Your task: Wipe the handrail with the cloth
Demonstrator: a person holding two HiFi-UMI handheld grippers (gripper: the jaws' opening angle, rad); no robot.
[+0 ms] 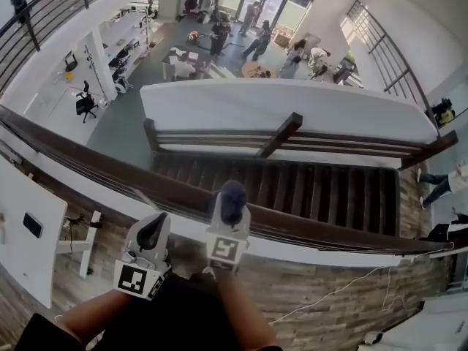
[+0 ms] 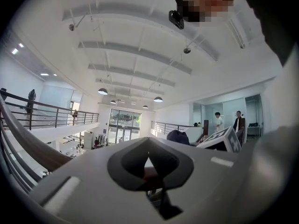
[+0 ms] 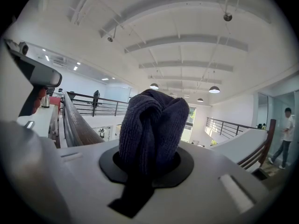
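Observation:
A dark brown wooden handrail (image 1: pixel 110 168) runs from the upper left to the lower right of the head view. My right gripper (image 1: pixel 231 209) points upward just on my side of it, shut on a bunched dark blue cloth (image 1: pixel 232 198). In the right gripper view that cloth (image 3: pixel 152 125) stands up out of the jaws, with the handrail (image 3: pixel 74 125) to its left. My left gripper (image 1: pixel 153 234) is beside the right one, a little lower and to the left, jaws together and holding nothing. The left gripper view shows the cloth (image 2: pixel 177 136) off to its right.
Beyond the rail a dark staircase (image 1: pixel 307 189) drops to a lower floor where several people (image 1: pixel 256 42) stand. A person's legs (image 1: pixel 439 185) show at the far right. A white cable (image 1: pixel 336 295) lies on the wood floor by my feet.

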